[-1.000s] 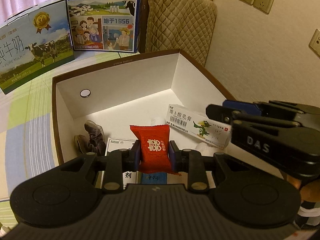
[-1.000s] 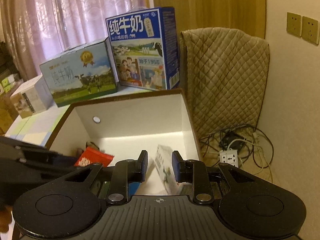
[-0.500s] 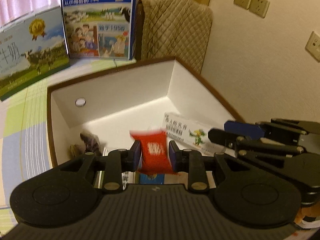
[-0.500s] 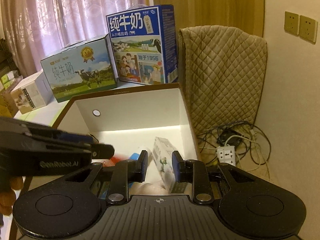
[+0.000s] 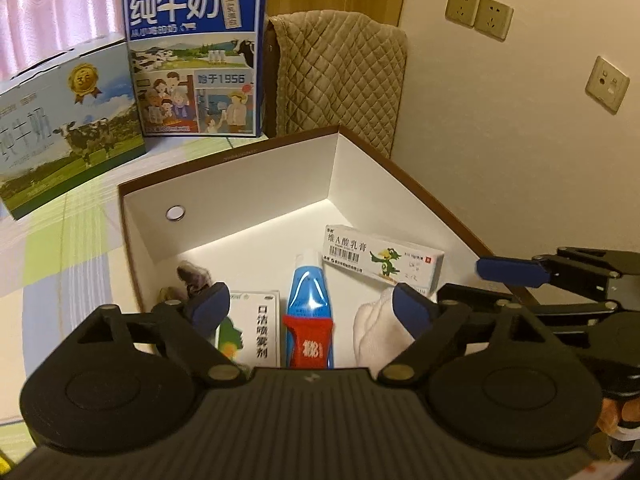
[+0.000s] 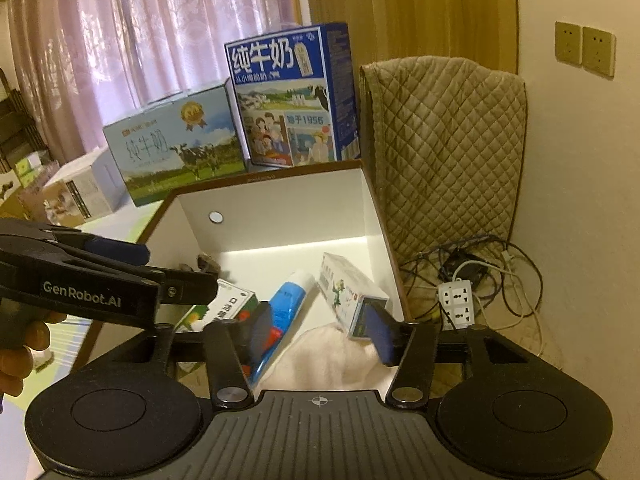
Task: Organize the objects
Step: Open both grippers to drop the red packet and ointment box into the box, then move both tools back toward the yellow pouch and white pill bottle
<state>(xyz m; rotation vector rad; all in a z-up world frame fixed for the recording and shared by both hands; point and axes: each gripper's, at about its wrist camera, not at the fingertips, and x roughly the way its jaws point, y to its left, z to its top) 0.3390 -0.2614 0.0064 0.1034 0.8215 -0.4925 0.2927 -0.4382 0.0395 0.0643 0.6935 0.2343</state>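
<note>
A brown-edged white box [image 5: 248, 176] holds a red candy packet [image 5: 309, 341] lying on a blue tube [image 5: 307, 292], a white ointment carton [image 5: 380, 256], a spray carton [image 5: 258, 326], a white cloth [image 5: 374, 330] and a dark small item [image 5: 194, 276]. My left gripper [image 5: 310, 308] is open and empty above the packet. My right gripper [image 6: 320, 332] is open and empty over the box's near side, above the cloth [image 6: 328, 356] and next to the ointment carton [image 6: 348, 292]. The right gripper also shows in the left wrist view [image 5: 532, 276].
Two milk cartons [image 5: 196, 60] [image 5: 60, 120] stand behind the box on a checked tablecloth [image 5: 52, 264]. A quilted chair cover [image 6: 444, 140] is right of the box. A power strip with cables [image 6: 460, 300] lies on the floor by the wall.
My left gripper opened and let go of the red packet, which dropped onto the blue tube in the box. My right gripper opened too.
</note>
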